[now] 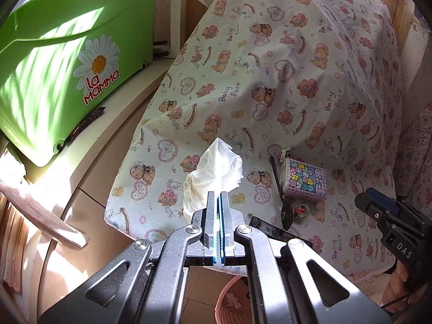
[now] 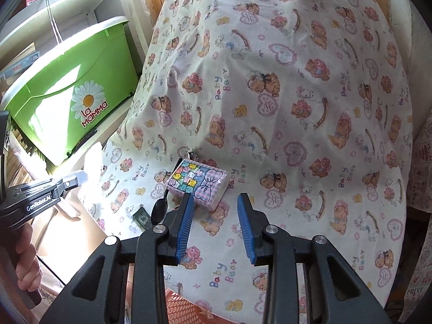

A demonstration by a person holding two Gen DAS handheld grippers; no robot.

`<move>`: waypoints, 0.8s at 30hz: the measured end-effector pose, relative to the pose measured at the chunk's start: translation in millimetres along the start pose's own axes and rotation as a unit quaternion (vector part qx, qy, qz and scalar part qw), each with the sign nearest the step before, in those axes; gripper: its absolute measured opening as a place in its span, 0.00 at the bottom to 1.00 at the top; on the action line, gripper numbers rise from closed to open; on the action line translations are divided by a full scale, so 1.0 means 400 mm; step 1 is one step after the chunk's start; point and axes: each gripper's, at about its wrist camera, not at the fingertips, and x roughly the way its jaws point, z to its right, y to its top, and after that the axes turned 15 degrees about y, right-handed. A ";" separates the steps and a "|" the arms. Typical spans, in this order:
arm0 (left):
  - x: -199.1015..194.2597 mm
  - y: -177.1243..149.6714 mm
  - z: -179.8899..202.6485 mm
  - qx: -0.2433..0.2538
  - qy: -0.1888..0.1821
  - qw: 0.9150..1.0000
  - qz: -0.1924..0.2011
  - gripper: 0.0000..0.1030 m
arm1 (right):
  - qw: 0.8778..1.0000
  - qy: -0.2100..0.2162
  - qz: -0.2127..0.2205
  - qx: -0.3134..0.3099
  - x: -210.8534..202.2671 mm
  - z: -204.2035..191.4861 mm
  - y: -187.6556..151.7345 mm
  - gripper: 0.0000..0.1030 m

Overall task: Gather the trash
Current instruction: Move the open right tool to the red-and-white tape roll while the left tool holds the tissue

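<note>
My left gripper (image 1: 218, 197) is shut on a crumpled white tissue (image 1: 213, 170) and holds it above the front left edge of the bear-print cloth (image 1: 283, 67). My right gripper (image 2: 216, 202) is open and empty, just in front of a colourful tissue pack (image 2: 198, 181) lying on the cloth. The pack also shows in the left wrist view (image 1: 303, 182). A black plastic spoon (image 1: 282, 194) lies beside the pack, and a dark wrapper (image 1: 272, 230) lies near the cloth's front edge. A pink basket (image 1: 232, 299) stands on the floor below the left gripper.
A green "La Mamma" bin (image 1: 62, 62) stands on a shelf to the left. The covered surface (image 2: 297, 108) rises in a hump behind the pack. The right gripper's body (image 1: 394, 224) shows at the right of the left view.
</note>
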 end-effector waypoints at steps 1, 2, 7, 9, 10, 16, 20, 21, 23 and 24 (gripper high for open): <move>0.003 0.000 -0.002 -0.002 0.000 1.000 -0.003 0.01 | 1.000 0.008 -0.010 0.013 0.016 0.008 -0.006 0.35; 0.008 -0.001 -0.003 -0.004 0.000 1.000 -0.008 0.01 | 0.999 0.020 -0.020 0.026 0.029 0.016 -0.010 0.35; 0.018 -0.002 -0.008 -0.010 -0.003 1.000 -0.019 0.01 | 0.993 0.069 -0.031 0.086 0.066 0.056 -0.005 0.35; 0.020 -0.003 -0.014 -0.016 -0.005 1.000 -0.022 0.01 | 0.991 0.082 -0.035 0.105 0.079 0.070 -0.002 0.35; 0.021 -0.003 -0.017 -0.019 -0.005 1.000 -0.024 0.01 | 0.990 0.084 -0.036 0.112 0.086 0.074 -0.002 0.35; 0.031 -0.004 -0.031 -0.031 -0.007 0.999 -0.037 0.01 | 0.987 0.092 -0.044 0.122 0.116 0.066 0.002 0.35; 0.032 -0.009 -0.027 -0.028 -0.003 0.999 -0.040 0.01 | 0.989 0.080 -0.047 0.115 0.136 0.052 0.006 0.35; 0.033 -0.011 -0.025 -0.027 -0.001 0.999 -0.040 0.01 | 0.988 0.080 -0.046 0.120 0.137 0.055 0.006 0.35; 0.035 -0.014 -0.022 -0.026 0.003 0.999 -0.041 0.01 | 0.986 0.081 -0.042 0.138 0.136 0.071 0.006 0.35; 0.036 -0.016 -0.021 -0.026 0.002 0.999 -0.042 0.01 | 0.985 0.075 -0.036 0.154 0.132 0.084 0.006 0.35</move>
